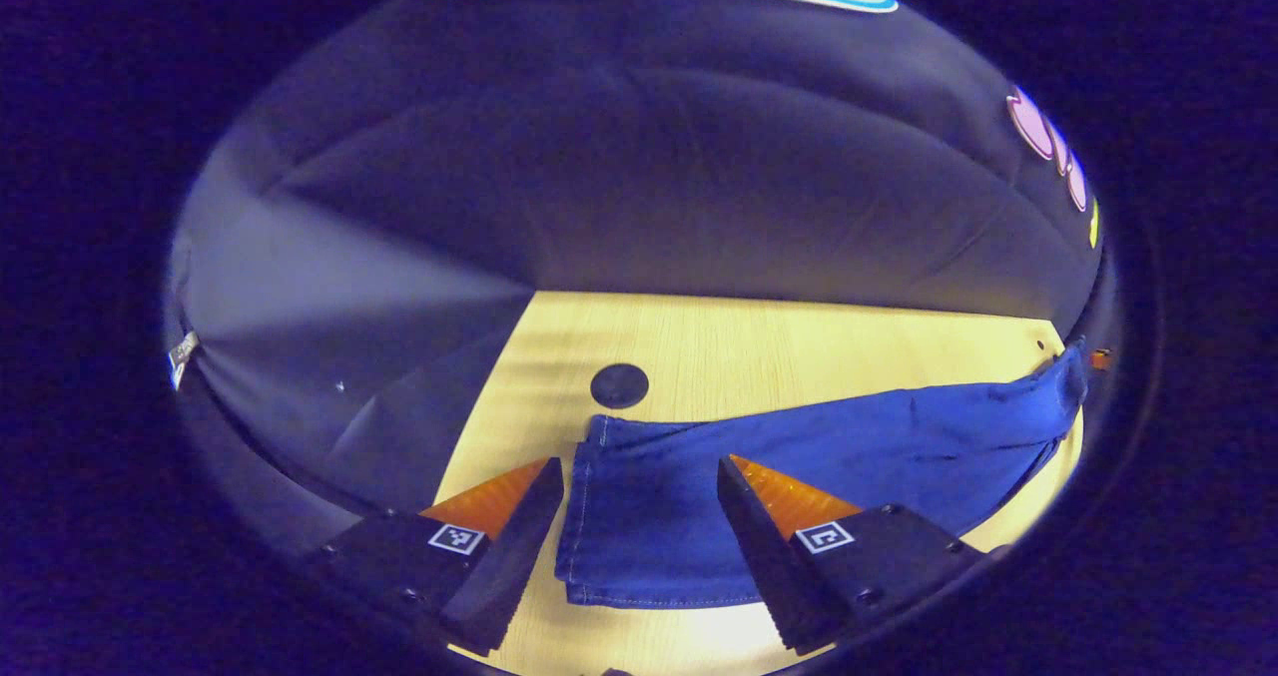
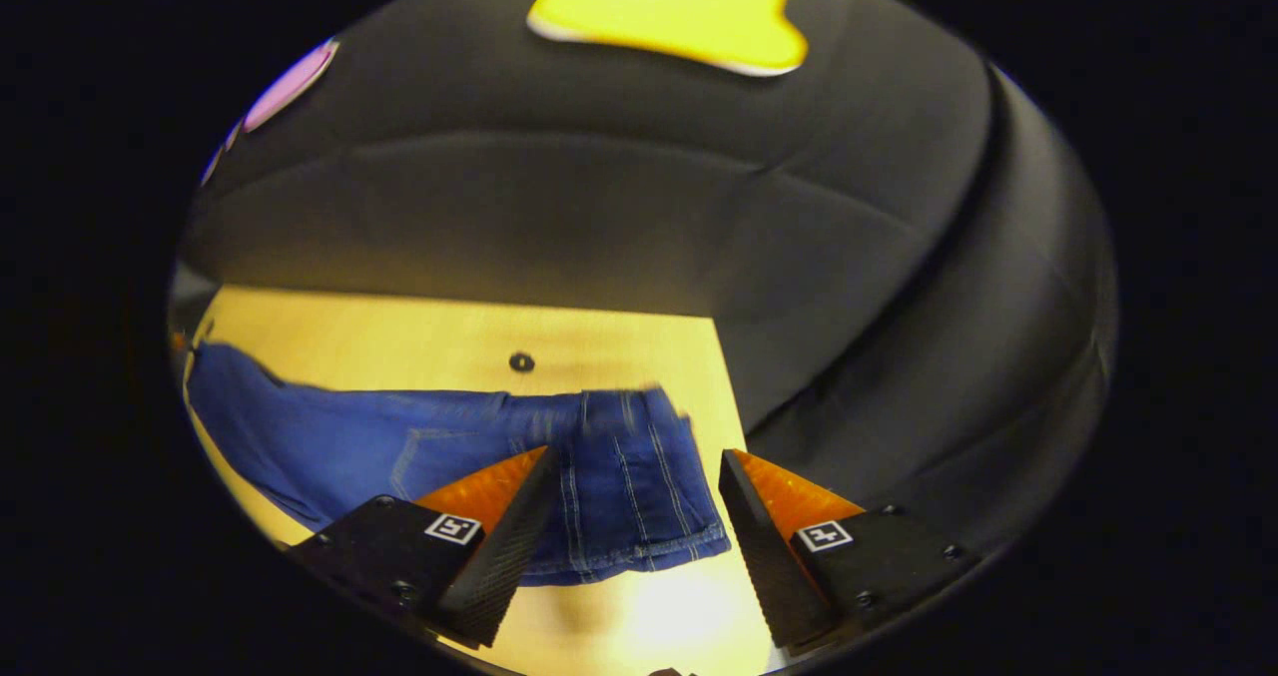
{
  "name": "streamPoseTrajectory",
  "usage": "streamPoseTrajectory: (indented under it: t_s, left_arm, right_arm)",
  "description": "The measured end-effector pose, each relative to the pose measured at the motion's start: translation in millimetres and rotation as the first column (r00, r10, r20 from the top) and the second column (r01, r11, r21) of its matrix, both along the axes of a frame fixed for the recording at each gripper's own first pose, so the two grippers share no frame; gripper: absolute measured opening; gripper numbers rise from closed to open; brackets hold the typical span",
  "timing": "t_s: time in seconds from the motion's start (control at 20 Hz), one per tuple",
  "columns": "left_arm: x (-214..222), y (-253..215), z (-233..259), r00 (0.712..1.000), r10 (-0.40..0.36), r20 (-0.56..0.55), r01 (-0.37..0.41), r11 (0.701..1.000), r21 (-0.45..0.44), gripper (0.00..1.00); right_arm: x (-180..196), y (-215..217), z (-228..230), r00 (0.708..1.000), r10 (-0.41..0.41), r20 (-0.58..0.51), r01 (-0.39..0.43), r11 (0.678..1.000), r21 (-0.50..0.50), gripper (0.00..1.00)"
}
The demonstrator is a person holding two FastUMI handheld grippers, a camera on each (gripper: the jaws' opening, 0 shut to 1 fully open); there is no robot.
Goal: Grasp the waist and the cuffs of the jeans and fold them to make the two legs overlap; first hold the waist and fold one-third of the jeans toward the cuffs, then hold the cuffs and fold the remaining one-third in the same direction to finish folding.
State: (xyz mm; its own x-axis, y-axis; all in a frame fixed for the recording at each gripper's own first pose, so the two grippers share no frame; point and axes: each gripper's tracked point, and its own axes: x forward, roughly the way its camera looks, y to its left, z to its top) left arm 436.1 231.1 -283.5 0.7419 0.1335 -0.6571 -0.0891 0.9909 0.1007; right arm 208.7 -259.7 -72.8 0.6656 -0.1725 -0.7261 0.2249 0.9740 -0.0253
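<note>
Left gripper view: my left gripper [image 1: 639, 541], fingers spread and holding nothing, hovers over the cuffs [image 1: 639, 546] of the jeans [image 1: 839, 446], which lie flat along the wooden table [image 1: 759, 341]. Right gripper view: my right gripper [image 2: 634, 531], likewise spread and empty, hangs above the waist [image 2: 629, 496]. Each tool faces one end of the garment, apparently so that I can lift both ends together and bring one leg over the other

No readable text, label or number.
</note>
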Motion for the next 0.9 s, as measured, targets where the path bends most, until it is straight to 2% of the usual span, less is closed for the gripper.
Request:
streamPoseTrajectory:
  t_s: [0.15, 0.25, 0.45, 0.55, 0.6, 0.65, 0.75, 0.9]
  left_arm:
    - [-30, -12, 37, 0.997, 0.003, 0.083, -0.006, 0.999, 0.031, 0.97]
    - [-51, -32, 58, 0.991, 0.006, 0.131, -0.007, 1.000, 0.006, 0.97]
    - [-95, -84, 83, 0.984, 0.007, 0.175, 0.011, 0.995, -0.101, 0.97]
    - [-112, -127, 82, 0.985, -0.017, 0.170, 0.063, 0.961, -0.268, 0.97]
    - [-123, -144, 80, 0.988, -0.029, 0.154, 0.078, 0.945, -0.318, 0.97]
    - [-127, -152, 78, 0.987, -0.047, 0.153, 0.096, 0.941, -0.326, 0.97]
    - [-133, -155, 77, 0.981, -0.092, 0.173, 0.139, 0.948, -0.285, 0.97]
    - [-139, -187, 79, 0.978, -0.124, 0.168, 0.178, 0.917, -0.358, 0.97]
  right_arm:
    - [-9, -9, 3, 0.982, -0.168, 0.085, 0.159, 0.982, 0.105, 0.98]
    - [-25, -15, -6, 0.968, -0.236, 0.080, 0.226, 0.967, 0.119, 0.98]
    - [-46, -11, -46, 0.946, -0.325, 0.007, 0.320, 0.934, 0.158, 0.98]
    - [-49, -14, -61, 0.939, -0.344, 0.007, 0.339, 0.928, 0.153, 0.99]
    - [-48, -21, -62, 0.935, -0.352, 0.033, 0.345, 0.930, 0.126, 0.99]
    - [-46, -28, -64, 0.929, -0.368, 0.048, 0.361, 0.927, 0.104, 0.99]
    - [-45, -30, -83, 0.912, -0.409, 0.024, 0.401, 0.905, 0.144, 0.98]
    - [-38, -38, -105, 0.885, -0.466, -0.006, 0.455, 0.861, 0.227, 0.98]
